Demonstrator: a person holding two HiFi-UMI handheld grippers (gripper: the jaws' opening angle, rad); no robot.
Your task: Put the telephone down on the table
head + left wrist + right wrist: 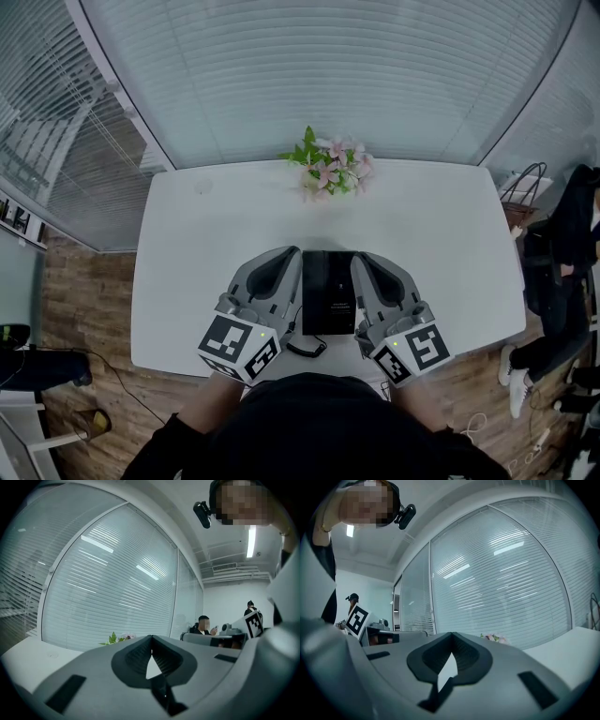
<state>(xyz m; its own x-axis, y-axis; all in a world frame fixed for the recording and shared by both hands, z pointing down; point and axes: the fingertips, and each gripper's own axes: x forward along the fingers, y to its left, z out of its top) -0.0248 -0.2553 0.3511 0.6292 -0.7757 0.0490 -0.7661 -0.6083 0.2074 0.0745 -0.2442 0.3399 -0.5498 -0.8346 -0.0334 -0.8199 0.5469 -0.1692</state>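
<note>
The black telephone [328,292] lies flat on the white table [216,234] near its front edge, with its curly cord [305,349] trailing toward me. My left gripper [289,255] lies level just left of the phone and my right gripper [362,259] just right of it, both pointing away from me. In the left gripper view the left gripper [151,639] has its jaws closed together with nothing between them. The right gripper [451,635] looks the same in the right gripper view, shut and empty. Neither gripper holds the phone.
A bunch of pink flowers with green leaves [330,169] stands at the table's far edge, in front of glass walls with blinds. A seated person [562,253] and a dark bag [525,192] are beyond the table's right end. A cable [56,361] runs over the wooden floor at the left.
</note>
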